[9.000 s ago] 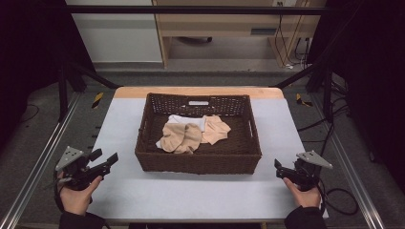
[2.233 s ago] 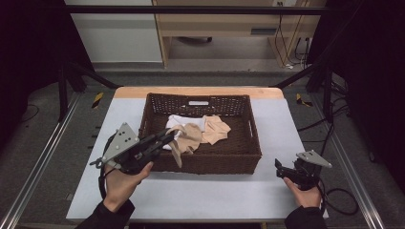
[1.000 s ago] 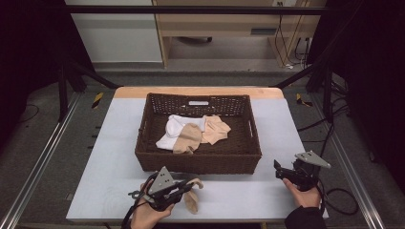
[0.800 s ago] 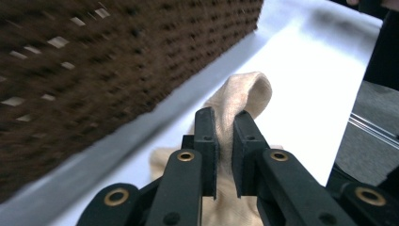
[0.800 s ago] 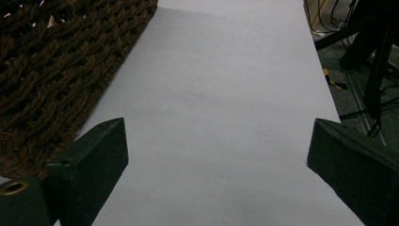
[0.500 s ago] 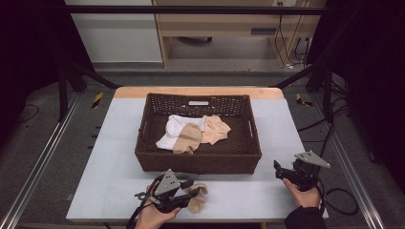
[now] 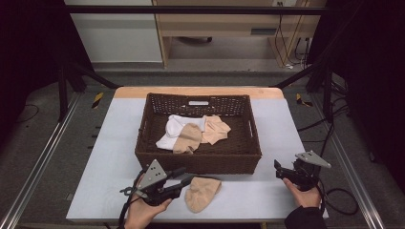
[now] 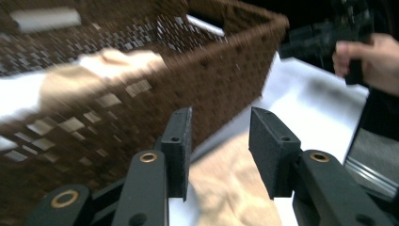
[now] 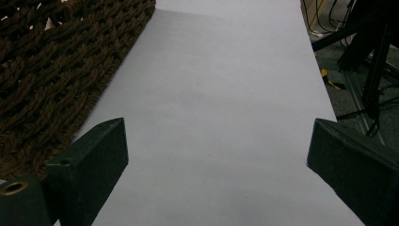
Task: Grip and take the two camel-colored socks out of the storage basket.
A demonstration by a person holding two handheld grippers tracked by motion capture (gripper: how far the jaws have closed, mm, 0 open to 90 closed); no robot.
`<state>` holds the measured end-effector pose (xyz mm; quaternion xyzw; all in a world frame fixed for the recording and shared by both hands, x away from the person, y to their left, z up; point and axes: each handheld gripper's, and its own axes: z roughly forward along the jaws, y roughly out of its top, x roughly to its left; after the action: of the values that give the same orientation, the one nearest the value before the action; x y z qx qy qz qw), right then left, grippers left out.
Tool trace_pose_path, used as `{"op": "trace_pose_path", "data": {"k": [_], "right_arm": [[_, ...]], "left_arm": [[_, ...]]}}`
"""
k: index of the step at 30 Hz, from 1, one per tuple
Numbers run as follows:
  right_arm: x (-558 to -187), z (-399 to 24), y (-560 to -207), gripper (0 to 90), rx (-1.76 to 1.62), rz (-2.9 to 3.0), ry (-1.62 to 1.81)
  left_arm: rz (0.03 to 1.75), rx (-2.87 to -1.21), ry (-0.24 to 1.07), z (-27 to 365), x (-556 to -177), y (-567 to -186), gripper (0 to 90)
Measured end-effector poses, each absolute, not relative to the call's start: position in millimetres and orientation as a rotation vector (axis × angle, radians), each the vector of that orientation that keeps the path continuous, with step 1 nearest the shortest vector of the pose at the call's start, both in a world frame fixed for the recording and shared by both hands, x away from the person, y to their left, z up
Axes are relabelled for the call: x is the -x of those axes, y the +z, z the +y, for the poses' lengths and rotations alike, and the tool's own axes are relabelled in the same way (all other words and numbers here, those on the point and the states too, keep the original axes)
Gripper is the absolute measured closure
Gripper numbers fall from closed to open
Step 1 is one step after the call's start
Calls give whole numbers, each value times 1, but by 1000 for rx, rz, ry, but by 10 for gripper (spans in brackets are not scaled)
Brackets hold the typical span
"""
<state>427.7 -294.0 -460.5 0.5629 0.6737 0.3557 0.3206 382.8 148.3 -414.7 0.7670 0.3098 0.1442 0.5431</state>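
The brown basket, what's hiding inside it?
Inside the brown basket lie a white sock and two tan socks, overlapping. Whatever sits beneath them is covered. Another tan sock lies outside on the table, by the open left gripper.

Your high view looks forward and down from above your side of the table [image 7: 110, 143]. The brown wicker basket [image 7: 198, 162] sits in the middle, and your hands come in at 6 o'clock.

Your left gripper view sits low and very close. It looks past its two black jaws at the basket [image 8: 221, 80] wall, with a tan sock [image 8: 226, 188] on the table just under them. At 2 o'clock it sees your other hand [image 8: 371, 61] far off.

Your right gripper view is low too. It looks along the bare table [image 9: 211, 117], with the basket [image 9: 56, 70] at 10 o'clock.

All three views share the basket and the table.
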Motion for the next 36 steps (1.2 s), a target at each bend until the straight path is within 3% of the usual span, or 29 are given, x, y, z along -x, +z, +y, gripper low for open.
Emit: {"op": "trace_pose_path", "data": {"k": [16, 36], "right_arm": [[-429, -295, -459, 58, -1474, 1761, 941], [-430, -295, -459, 57, -1478, 1753, 946]], "left_arm": [[783, -1738, 507, 161, -440, -351, 562], [896, -1709, 582, 152, -510, -339, 514]]}}
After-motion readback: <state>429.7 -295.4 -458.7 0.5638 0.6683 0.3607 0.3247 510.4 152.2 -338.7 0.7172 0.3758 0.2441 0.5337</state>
